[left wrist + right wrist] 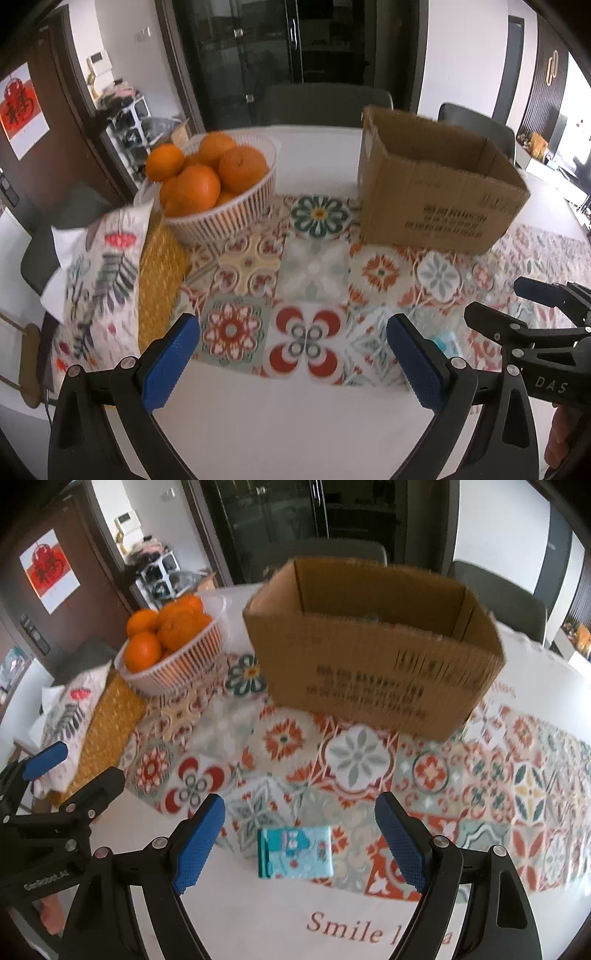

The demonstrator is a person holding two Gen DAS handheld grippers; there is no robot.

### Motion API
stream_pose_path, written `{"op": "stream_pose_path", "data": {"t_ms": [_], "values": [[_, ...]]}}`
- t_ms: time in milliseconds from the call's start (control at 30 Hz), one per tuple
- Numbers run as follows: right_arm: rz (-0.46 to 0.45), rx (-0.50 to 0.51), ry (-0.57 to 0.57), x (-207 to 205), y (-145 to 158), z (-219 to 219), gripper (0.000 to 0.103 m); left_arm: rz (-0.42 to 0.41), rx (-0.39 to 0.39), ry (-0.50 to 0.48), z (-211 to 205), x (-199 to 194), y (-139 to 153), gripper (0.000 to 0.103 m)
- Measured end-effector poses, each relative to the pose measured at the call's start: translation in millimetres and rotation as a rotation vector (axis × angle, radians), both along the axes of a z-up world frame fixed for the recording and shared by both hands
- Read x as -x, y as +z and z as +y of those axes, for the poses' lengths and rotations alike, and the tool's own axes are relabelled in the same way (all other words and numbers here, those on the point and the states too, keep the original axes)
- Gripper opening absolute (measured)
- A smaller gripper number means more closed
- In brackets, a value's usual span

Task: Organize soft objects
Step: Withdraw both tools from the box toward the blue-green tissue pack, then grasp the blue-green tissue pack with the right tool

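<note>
The right hand-held gripper (299, 834) stands wide with nothing clamped; the tissue pack (295, 852) lies flat on the surface (258, 915) between its two blue pads (197, 845), touching neither. The left hand-held gripper (291, 356) is also wide and empty, with only patterned cloth (314, 266) between its pads.

Ahead of the right hand-held gripper, the open box (373, 642) stands on the cloth, with clear cloth between it and the pack. Ahead and to the left, the basket (173, 664) of oranges (142, 651) stands just beside the box. Farther left, a floral pillow (70, 716) and a yellow mat (107, 723) lie at the surface edge, just beside the left hand-held gripper's outer finger.

The two hand-held grippers are side by side, near each other but apart. Bare white surface lies under both, at the near edge. Chairs (325, 103) stand behind the far edge.
</note>
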State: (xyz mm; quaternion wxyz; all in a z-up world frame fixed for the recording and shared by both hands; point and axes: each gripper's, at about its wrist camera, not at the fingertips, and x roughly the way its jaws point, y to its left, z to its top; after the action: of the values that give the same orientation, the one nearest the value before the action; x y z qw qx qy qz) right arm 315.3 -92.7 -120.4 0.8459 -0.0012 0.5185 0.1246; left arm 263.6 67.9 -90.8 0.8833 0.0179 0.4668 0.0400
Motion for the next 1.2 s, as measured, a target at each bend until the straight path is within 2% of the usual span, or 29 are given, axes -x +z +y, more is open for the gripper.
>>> {"op": "stream_pose_path", "data": {"t_ms": [667, 967, 1133, 1200], "values": [[0.163, 0.058, 0.072, 12, -64, 22, 0.085, 0.176, 0.025, 0.015, 18, 24, -69, 0.102], [0.23, 0.079, 0.077, 8, -95, 24, 0.085, 0.235, 0.028, 0.0, 18, 23, -94, 0.09], [0.258, 0.076, 0.072, 2, -108, 24, 0.085, 0.263, 0.047, -0.008, 17, 20, -105, 0.075], [0.256, 0.074, 0.076, 1, -110, 26, 0.084, 0.275, 0.061, -0.01, 17, 20, -109, 0.059]]}}
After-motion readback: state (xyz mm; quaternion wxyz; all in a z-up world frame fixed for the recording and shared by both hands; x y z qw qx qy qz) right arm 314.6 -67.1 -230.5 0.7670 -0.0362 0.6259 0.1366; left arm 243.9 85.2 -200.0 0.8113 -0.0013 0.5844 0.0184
